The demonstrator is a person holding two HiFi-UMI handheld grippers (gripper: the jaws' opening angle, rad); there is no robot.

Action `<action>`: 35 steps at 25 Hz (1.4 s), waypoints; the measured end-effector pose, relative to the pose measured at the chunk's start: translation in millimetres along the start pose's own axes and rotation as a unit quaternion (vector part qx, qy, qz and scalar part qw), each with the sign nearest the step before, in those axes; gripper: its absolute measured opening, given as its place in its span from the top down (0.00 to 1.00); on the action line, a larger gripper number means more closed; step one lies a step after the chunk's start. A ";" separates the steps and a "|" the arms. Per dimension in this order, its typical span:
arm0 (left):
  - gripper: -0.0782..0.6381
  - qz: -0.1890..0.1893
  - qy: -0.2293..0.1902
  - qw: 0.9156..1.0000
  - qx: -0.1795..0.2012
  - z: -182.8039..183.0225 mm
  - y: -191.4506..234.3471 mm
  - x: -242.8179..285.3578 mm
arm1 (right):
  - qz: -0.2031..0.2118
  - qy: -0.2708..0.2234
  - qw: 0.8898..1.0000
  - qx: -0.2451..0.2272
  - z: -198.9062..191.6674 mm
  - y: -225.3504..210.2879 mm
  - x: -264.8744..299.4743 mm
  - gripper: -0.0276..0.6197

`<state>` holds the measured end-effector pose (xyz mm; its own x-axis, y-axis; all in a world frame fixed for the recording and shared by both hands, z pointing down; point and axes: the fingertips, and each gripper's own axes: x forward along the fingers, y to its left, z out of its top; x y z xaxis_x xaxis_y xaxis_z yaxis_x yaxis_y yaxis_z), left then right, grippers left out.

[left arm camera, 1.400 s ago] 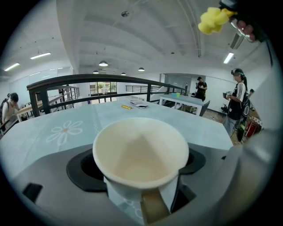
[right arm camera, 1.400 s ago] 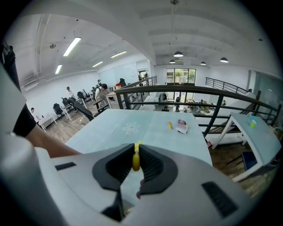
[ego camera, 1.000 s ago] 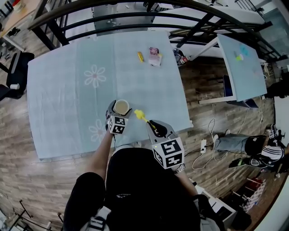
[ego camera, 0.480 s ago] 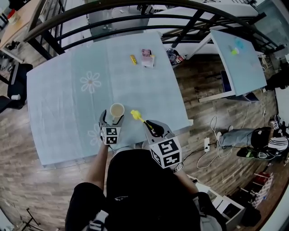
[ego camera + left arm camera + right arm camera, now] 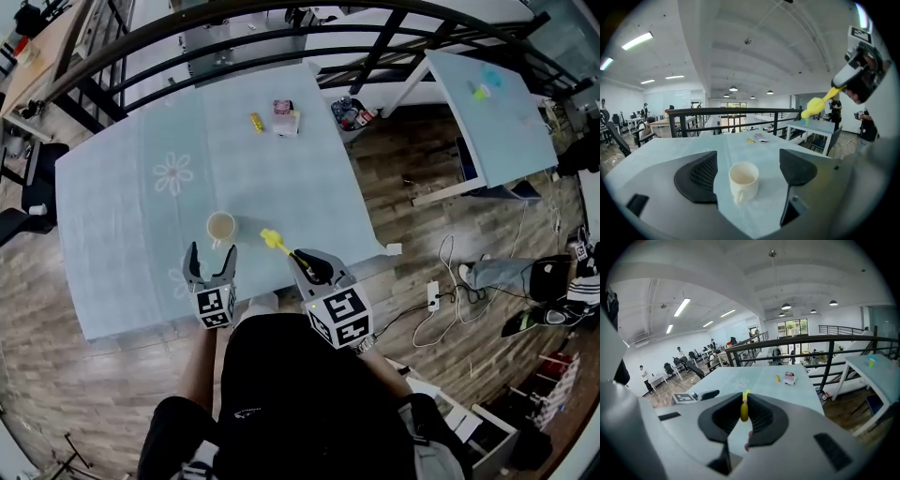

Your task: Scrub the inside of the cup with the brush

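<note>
Head view shows left tongs backed off the cup, jaws apart.

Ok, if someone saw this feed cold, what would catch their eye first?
The bright yellow brush, clamped in the right tongs, held just right of the cream cup. The cup stands upright on the pale blue table, with the left tongs open just short of it, not touching.
</note>
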<state>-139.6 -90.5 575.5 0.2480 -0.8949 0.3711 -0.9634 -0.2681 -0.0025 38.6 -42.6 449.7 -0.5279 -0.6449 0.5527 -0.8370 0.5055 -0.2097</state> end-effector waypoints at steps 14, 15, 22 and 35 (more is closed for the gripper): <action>0.75 -0.045 -0.131 0.990 -0.023 117.0 -164.6 -37.9 | 0.058 -0.029 0.998 0.025 -55.0 -53.5 -75.2 0.90; 0.78 -0.040 -0.134 0.990 -0.027 119.3 -171.6 -41.9 | 0.060 -0.026 0.998 0.022 -61.3 -55.4 -79.2 0.90; 0.87 -0.045 -0.146 0.987 -0.057 128.2 -224.5 -65.9 | 0.039 -0.065 0.997 0.018 -69.4 -83.1 -117.3 0.90; 0.87 -0.072 -0.143 0.987 -0.024 128.7 -292.7 -82.2 | -0.004 -0.152 0.988 0.003 -62.1 -107.9 -155.9 0.90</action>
<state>135.1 15.5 426.2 0.3941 -0.9150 0.0864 -0.9183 -0.3881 0.0784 220.2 39.0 436.2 -0.5390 -0.7921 0.2867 -0.8420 0.4967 -0.2107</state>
